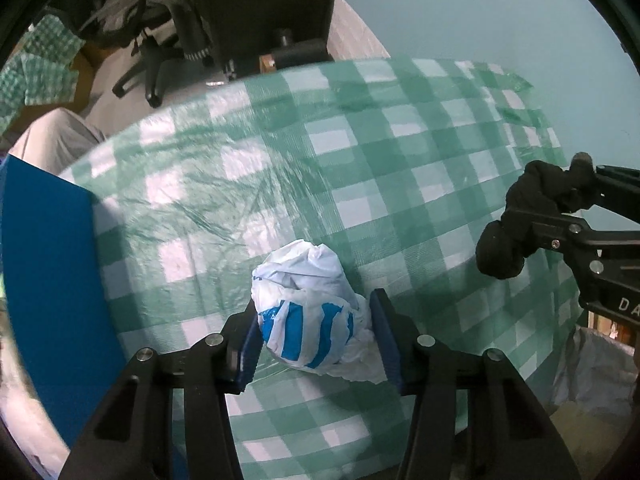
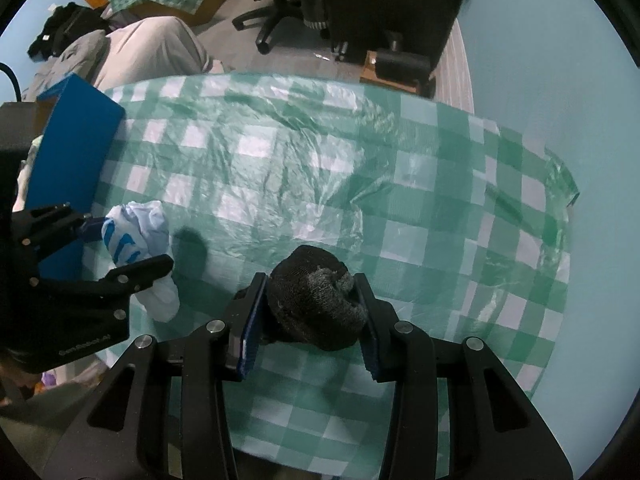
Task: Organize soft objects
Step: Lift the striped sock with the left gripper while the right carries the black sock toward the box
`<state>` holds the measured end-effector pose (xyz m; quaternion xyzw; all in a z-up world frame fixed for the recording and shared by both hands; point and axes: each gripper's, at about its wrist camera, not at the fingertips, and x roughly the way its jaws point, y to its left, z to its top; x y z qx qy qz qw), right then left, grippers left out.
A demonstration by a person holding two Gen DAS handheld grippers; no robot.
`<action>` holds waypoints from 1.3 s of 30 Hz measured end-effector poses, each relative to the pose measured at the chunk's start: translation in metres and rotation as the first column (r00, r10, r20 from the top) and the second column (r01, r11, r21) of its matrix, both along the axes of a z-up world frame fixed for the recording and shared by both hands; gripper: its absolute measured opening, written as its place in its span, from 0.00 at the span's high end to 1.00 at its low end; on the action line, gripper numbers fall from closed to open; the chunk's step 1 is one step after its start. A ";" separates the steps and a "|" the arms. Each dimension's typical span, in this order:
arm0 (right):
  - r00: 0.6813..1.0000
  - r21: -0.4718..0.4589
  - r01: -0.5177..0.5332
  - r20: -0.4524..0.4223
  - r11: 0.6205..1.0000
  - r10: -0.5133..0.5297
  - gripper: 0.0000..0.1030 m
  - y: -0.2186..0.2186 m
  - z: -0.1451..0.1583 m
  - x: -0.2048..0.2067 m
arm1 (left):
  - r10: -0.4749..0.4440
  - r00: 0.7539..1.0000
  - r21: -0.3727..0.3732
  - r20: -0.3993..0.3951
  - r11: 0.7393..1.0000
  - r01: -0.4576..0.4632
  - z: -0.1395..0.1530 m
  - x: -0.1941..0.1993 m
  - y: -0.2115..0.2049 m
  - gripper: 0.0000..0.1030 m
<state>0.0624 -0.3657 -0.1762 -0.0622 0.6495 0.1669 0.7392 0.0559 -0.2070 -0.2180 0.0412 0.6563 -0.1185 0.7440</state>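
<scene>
Between left claw pads, striped bundle

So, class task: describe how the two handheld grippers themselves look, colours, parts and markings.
Both the left gripper and right gripper have black angular linkage arms with round silver pivot bolts and flat blue pads on the fingers. White lettering, too small to read, marks the left gripper's body in the right wrist view.

Table under green-checked cloth, blue box.

Both grippers look the same. The left gripper and the right gripper have black arms with round silver screws. Their flat finger pads are dark blue. Small white letters mark the black frames.
</scene>
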 end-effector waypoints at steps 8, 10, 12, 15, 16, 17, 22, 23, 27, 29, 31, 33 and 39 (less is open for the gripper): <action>0.999 0.004 -0.031 0.030 1.000 0.031 0.61 0.010 0.023 -0.005 | -0.015 0.998 0.000 0.067 1.000 0.015 0.037 -0.006 0.024 0.50; 0.998 0.003 -0.040 0.039 0.999 0.040 0.61 0.013 0.031 -0.006 | -0.009 0.997 -0.005 0.082 1.000 0.010 0.048 -0.010 0.029 0.50; 0.998 0.006 -0.047 0.048 0.999 0.047 0.61 0.014 0.040 -0.008 | -0.003 0.996 -0.008 0.092 1.000 0.003 0.057 -0.013 0.033 0.50; 0.996 0.012 -0.060 0.061 0.998 0.059 0.61 0.019 0.051 -0.010 | 0.003 0.994 -0.009 0.109 1.000 -0.002 0.069 -0.015 0.041 0.50; 0.996 0.015 -0.065 0.063 0.998 0.064 0.61 0.020 0.054 -0.010 | 0.004 0.994 -0.010 0.112 1.000 -0.003 0.073 -0.016 0.043 0.50; 0.995 0.019 -0.071 0.066 0.997 0.069 0.61 0.022 0.058 -0.011 | 0.004 0.993 -0.011 0.117 1.000 -0.003 0.076 -0.017 0.044 0.50; 0.993 0.036 -0.091 0.084 0.995 0.088 0.61 0.032 0.076 -0.013 | 0.004 0.989 -0.014 0.148 1.000 -0.002 0.095 -0.024 0.053 0.50; 0.992 0.038 -0.096 0.089 0.995 0.093 0.61 0.034 0.079 -0.014 | 0.006 0.988 -0.016 0.152 1.000 -0.003 0.098 -0.025 0.054 0.50; 0.989 0.052 -0.113 0.106 0.992 0.107 0.61 0.042 0.091 -0.016 | 0.018 0.986 -0.025 0.166 1.000 -0.014 0.109 -0.030 0.063 0.50; 0.987 0.059 -0.120 0.114 0.991 0.113 0.61 0.047 0.097 -0.018 | 0.022 0.984 -0.025 0.177 1.000 -0.018 0.115 -0.032 0.068 0.50; 0.985 0.062 -0.131 0.118 0.989 0.123 0.61 0.054 0.102 -0.019 | 0.027 0.981 -0.026 0.190 0.999 -0.023 0.121 -0.034 0.074 0.50; 0.983 0.066 -0.140 0.125 0.988 0.131 0.61 0.060 0.106 -0.021 | 0.033 0.980 -0.029 0.196 0.999 -0.028 0.125 -0.036 0.079 0.50; 0.980 0.094 -0.162 0.131 0.982 0.149 0.61 0.078 0.116 -0.023 | 0.042 0.975 -0.027 0.219 0.999 -0.037 0.135 -0.041 0.092 0.50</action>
